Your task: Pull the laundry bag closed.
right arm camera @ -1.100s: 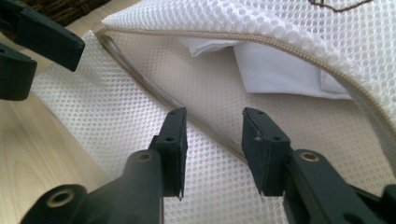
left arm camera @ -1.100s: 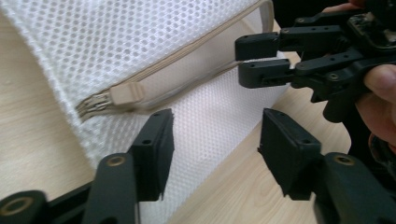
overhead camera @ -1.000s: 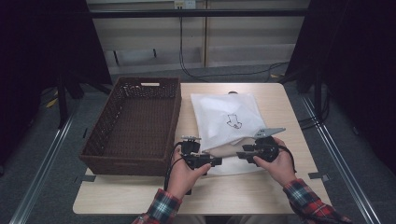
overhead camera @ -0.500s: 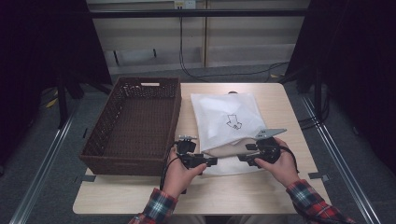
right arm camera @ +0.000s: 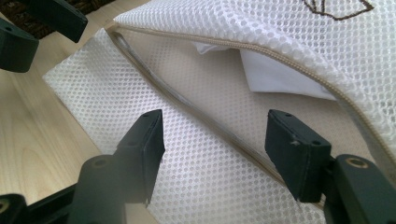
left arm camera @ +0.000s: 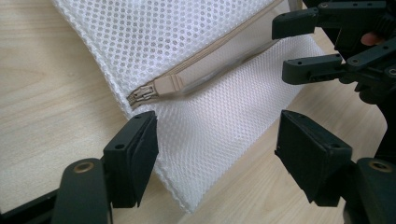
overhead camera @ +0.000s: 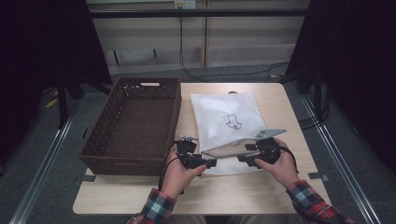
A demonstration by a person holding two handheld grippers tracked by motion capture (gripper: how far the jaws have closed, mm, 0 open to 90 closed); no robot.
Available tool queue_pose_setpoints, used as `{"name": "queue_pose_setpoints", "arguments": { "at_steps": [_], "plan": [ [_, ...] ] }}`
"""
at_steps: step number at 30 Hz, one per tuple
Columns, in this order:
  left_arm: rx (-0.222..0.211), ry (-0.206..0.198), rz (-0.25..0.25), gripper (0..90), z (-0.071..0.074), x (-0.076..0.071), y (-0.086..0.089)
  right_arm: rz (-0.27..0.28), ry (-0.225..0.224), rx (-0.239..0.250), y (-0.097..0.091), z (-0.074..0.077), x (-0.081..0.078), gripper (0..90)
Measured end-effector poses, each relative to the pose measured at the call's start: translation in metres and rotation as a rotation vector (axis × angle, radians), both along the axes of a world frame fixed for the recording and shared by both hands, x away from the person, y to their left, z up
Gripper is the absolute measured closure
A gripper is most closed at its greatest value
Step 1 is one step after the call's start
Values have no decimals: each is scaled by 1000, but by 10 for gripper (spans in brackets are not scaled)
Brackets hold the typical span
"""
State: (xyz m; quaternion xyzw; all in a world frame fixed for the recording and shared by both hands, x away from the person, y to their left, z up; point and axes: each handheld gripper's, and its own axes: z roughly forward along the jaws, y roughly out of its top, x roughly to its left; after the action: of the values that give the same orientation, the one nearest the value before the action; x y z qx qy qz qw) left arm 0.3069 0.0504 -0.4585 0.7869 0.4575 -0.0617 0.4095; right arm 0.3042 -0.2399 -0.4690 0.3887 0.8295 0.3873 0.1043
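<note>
A white mesh laundry bag (overhead camera: 229,119) lies on the table with its beige zip mouth toward me. My left gripper (overhead camera: 211,163) sits at the bag's near left corner. Its jaws (left arm camera: 215,126) have just been opening and stand open astride the corner, pads clear of the mesh, near the zipper pull (left arm camera: 142,93). My right gripper (overhead camera: 241,157) faces it from the right. Its jaws (right arm camera: 215,119) have also just opened and straddle the lower lip of the gaping zip without pressing it. A folded white cloth (right arm camera: 280,74) lies inside the bag.
A dark wicker basket (overhead camera: 135,119) stands on the table left of the bag, close to my left hand. Bare wood (overhead camera: 224,191) runs along the near edge. The two grippers point at each other a short gap apart.
Both hands keep their places at the bag's near edge. The jaws of both grippers look a little wider apart than a second ago.
</note>
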Motion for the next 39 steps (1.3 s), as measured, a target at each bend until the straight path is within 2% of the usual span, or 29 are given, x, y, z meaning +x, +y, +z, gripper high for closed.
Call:
{"name": "queue_pose_setpoints", "arguments": {
  "at_steps": [2, 4, 6, 10, 13, 19, 21, 23, 25, 28, 39],
  "plan": [
    [-1, 0, 3, 279, -2, 0, 1, -3, 7, 6, 1, 0, 0, 376],
    [16, -22, 0, 274, -5, -2, 0, 4, 3, 3, 2, 1, 0, 376],
    [6, -8, -7, 268, -7, -3, -1, 12, 0, 8, 2, 1, 0, 376],
    [19, -20, -8, 262, -8, -5, 0, 32, 10, 35, 6, 4, -1, 406],
    [17, -17, -12, 245, -8, -9, -1, 40, 16, 40, 12, 7, -3, 409],
    [29, -28, 1, 231, -7, -12, 4, 54, 56, 68, 27, 9, 0, 447],
    [44, -44, -7, 231, -7, -14, 4, 58, 63, 76, 32, 10, 1, 467],
    [23, -35, -16, 230, -8, -14, 5, 57, 73, 88, 37, 11, 3, 468],
    [24, -33, -15, 229, -8, -15, 5, 64, 73, 88, 42, 11, 4, 475],
    [20, -36, -15, 228, -9, -16, 5, 80, 100, 100, 50, 13, 4, 507],
    [14, -29, -7, 224, -13, -19, 6, 129, 106, 97, 75, 14, 11, 541]
  ]
}}
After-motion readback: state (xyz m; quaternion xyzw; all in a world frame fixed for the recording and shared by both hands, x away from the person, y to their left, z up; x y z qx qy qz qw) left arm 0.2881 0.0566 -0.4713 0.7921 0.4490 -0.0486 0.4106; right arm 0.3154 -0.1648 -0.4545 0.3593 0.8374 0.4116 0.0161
